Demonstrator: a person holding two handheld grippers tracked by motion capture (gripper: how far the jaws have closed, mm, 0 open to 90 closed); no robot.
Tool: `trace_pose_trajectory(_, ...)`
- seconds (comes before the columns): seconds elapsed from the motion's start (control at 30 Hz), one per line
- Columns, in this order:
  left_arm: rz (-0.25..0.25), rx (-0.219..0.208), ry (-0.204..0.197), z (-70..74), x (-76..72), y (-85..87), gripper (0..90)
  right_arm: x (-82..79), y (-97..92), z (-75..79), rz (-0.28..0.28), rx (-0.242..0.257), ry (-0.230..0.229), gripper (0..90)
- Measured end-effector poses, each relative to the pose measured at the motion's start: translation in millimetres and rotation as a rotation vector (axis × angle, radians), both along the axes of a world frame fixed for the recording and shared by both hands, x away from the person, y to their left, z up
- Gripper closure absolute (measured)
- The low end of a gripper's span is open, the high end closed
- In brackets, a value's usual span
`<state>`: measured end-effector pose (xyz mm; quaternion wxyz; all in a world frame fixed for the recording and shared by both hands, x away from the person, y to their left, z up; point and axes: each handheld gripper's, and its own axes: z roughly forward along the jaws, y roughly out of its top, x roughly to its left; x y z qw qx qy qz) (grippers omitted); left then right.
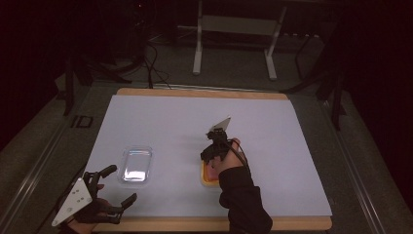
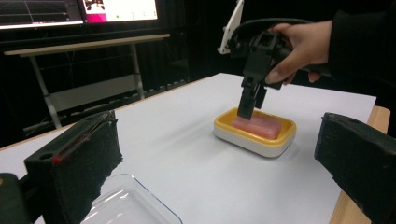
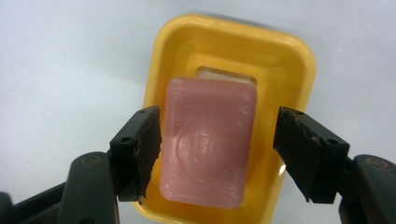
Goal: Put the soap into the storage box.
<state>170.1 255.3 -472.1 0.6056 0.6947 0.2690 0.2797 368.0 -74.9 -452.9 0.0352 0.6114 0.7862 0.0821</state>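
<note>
Soap (image 1: pixel 210 171) sits in its yellow dish (image 1: pixel 206 181) on the bench (image 1: pixel 165 122), seen from above, under the right gripper (image 1: pixel 212 152); the left gripper (image 1: pixel 113 187) waits spread near a clear lid (image 1: pixel 136 165). From the left gripper's camera, the right one points down into the dish. Its own camera shows both fingers (image 3: pixel 140 149) apart, straddling the bar's long sides.

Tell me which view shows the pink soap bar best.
The right gripper view: the pink soap bar lies face-up between the open jaws, its embossed stamp visible. The left gripper view shows it side-on in the yellow dish. The high view gives a sliver beside the hand.
</note>
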Motion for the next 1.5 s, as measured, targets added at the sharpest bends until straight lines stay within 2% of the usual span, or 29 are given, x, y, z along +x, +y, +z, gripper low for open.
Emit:
trace_pose_trajectory(0.03,0.000,0.004,0.000,-0.3,0.2,0.0,0.6,0.0,-0.2,6.3,0.035,-0.001,-0.009,30.1)
trace_pose_trajectory(0.1,0.000,0.007,-0.001,-0.8,0.3,-0.1,0.5,0.0,-1.0,9.0,0.065,0.000,-0.008,30.1)
trace_pose_trajectory(0.23,0.000,0.018,0.001,-1.5,-0.1,-0.3,0.5,-1.5,-6.0,8.4,0.097,0.012,-0.001,30.1)
trace_pose_trajectory(0.37,0.000,0.026,0.002,-2.1,-0.7,-0.6,0.6,-4.0,-11.2,6.0,0.147,0.010,-0.016,28.8)
trace_pose_trajectory(0.53,0.001,0.034,0.002,-3.8,-1.0,-1.2,0.5,-3.0,-21.0,9.9,0.217,0.074,-0.028,16.2)
trace_pose_trajectory(0.6,0.000,0.037,0.003,-4.1,-1.1,-1.2,0.5,-2.9,-22.8,10.8,0.235,0.075,-0.038,15.1)
trace_pose_trajectory(0.83,0.007,0.033,0.019,-5.6,0.3,-0.4,0.6,-0.6,-48.3,18.7,0.389,0.076,-0.163,12.5)
trace_pose_trajectory(0.9,0.010,0.029,0.024,-5.7,0.9,1.2,0.6,-0.8,-58.2,21.6,0.399,0.082,-0.192,13.5)
trace_pose_trajectory(0.93,0.010,0.029,0.024,-5.7,0.9,1.2,0.5,-0.8,-58.2,21.6,0.399,0.082,-0.192,13.5)
trace_pose_trajectory(0.97,0.010,0.029,0.024,-5.7,0.9,1.2,0.5,-1.4,-64.0,23.3,0.423,0.090,-0.228,13.5)
trace_pose_trajectory(1.0,0.016,0.030,0.030,-6.6,1.7,1.3,0.5,-1.4,-64.0,23.3,0.423,0.090,-0.228,13.5)
trace_pose_trajectory(1.03,0.018,0.032,0.034,-7.2,2.1,0.7,0.5,-1.3,-78.8,26.9,0.417,0.125,-0.256,13.9)
trace_pose_trajectory(1.13,0.017,0.042,0.038,-8.2,2.5,-1.1,0.5,-5.1,-97.8,30.8,0.455,0.153,-0.315,13.7)
trace_pose_trajectory(1.23,0.022,0.042,0.041,-8.6,3.2,-2.1,0.6,-7.7,-113.4,31.0,0.469,0.176,-0.367,13.3)
trace_pose_trajectory(1.3,0.031,0.040,0.045,-8.9,4.3,-1.6,0.6,-9.9,-124.2,28.7,0.473,0.187,-0.399,13.2)
trace_pose_trajectory(1.37,0.042,0.032,0.055,-9.5,5.3,-1.4,0.6,-12.7,-132.4,24.6,0.469,0.207,-0.416,13.2)
trace_pose_trajectory(1.43,0.050,0.032,0.063,-9.9,6.3,-0.8,0.5,-14.2,-136.2,21.8,0.467,0.205,-0.426,13.3)
trace_pose_trajectory(1.5,0.060,0.032,0.065,-10.3,6.9,-1.2,0.6,-20.1,-146.8,13.0,0.436,0.215,-0.450,13.3)
